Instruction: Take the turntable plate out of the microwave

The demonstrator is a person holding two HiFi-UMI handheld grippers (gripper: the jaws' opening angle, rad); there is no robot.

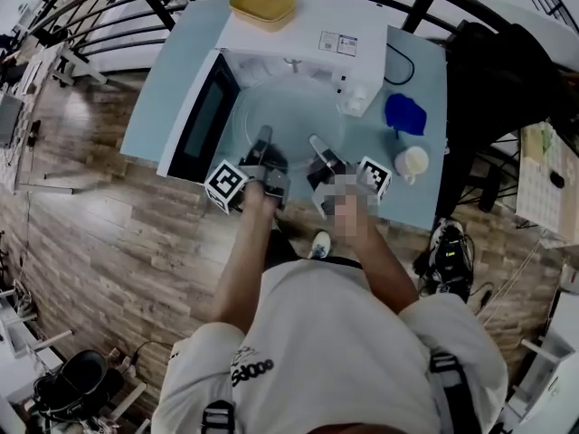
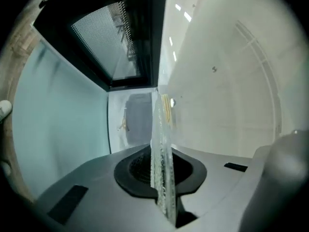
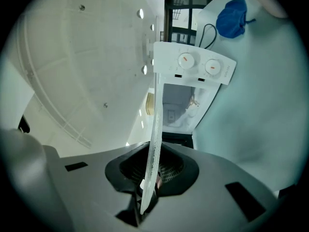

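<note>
The round clear glass turntable plate point(image 1: 288, 111) hangs level in front of the open white microwave point(image 1: 312, 42), just outside its cavity. My left gripper point(image 1: 263, 139) is shut on the plate's near rim at the left, and my right gripper point(image 1: 317, 144) is shut on the rim at the right. In the left gripper view the plate point(image 2: 224, 105) stands edge-on between the pads of the left gripper point(image 2: 161, 175). The right gripper view shows the plate point(image 3: 87, 62) pinched the same way by the right gripper point(image 3: 153, 170), with the microwave's two-knob panel point(image 3: 195, 67) beyond.
The microwave door point(image 1: 204, 116) stands swung open to the left. A yellow dish point(image 1: 262, 5) lies on top of the microwave. On the pale blue table point(image 1: 172, 70) a blue cloth point(image 1: 404, 114) and a white cup point(image 1: 412, 163) sit to the right.
</note>
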